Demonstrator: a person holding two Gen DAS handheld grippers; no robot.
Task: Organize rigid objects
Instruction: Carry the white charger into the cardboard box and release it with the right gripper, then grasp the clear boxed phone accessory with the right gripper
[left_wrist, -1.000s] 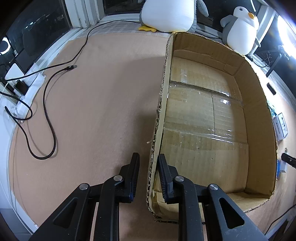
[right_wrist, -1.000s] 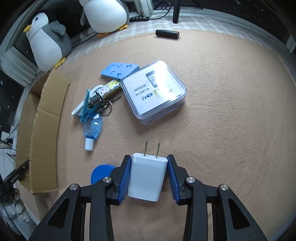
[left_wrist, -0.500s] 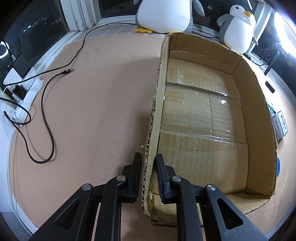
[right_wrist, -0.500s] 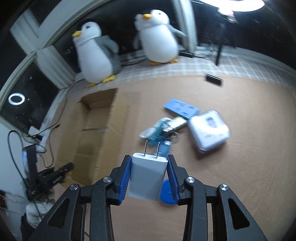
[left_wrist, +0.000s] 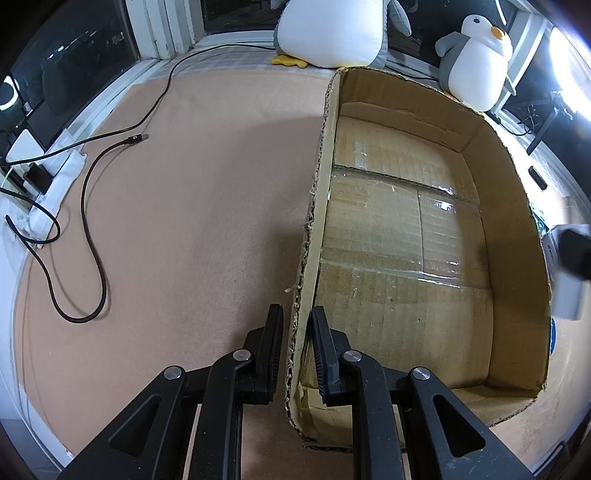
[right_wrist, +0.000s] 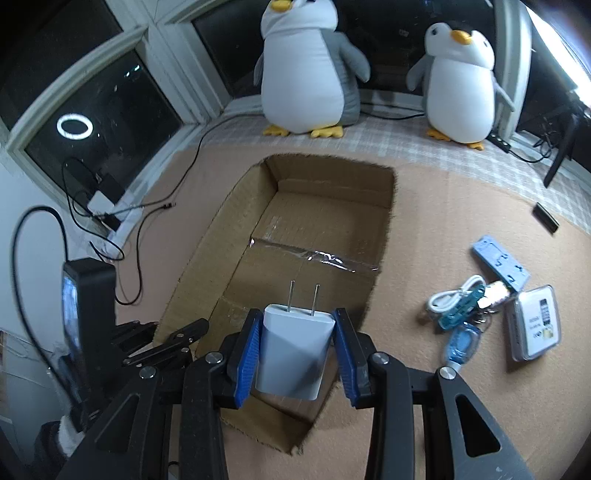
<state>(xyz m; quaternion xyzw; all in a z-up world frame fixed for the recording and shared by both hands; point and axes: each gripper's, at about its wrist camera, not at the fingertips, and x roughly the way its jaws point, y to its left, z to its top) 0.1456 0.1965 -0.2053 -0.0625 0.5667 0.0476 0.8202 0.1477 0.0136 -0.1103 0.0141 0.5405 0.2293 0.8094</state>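
An open cardboard box (left_wrist: 509, 206) (right_wrist: 384, 236) lies on the tan mat with nothing inside. My left gripper (left_wrist: 297, 325) is shut on the box's near left wall, one finger outside and one inside. My right gripper (right_wrist: 297, 325) is shut on a white wall charger (right_wrist: 295, 347), prongs pointing away, held above the box's near end. In the left wrist view the charger (left_wrist: 567, 291) shows blurred at the right edge, beyond the box's right wall. The left gripper (right_wrist: 173, 341) also appears in the right wrist view at the box's left wall.
Right of the box lie a light blue flat case (right_wrist: 500, 264), a white cable with blue keyring items (right_wrist: 461, 299), a small clear bottle (right_wrist: 461, 345) and a clear plastic box (right_wrist: 535, 326). Two plush penguins (right_wrist: 306, 70) (right_wrist: 461, 81) stand behind. Black cables (left_wrist: 92, 229) trail on the left.
My right gripper has carried the charger leftward and up from the object pile to above the box. The left gripper closed onto the box wall and stayed put.
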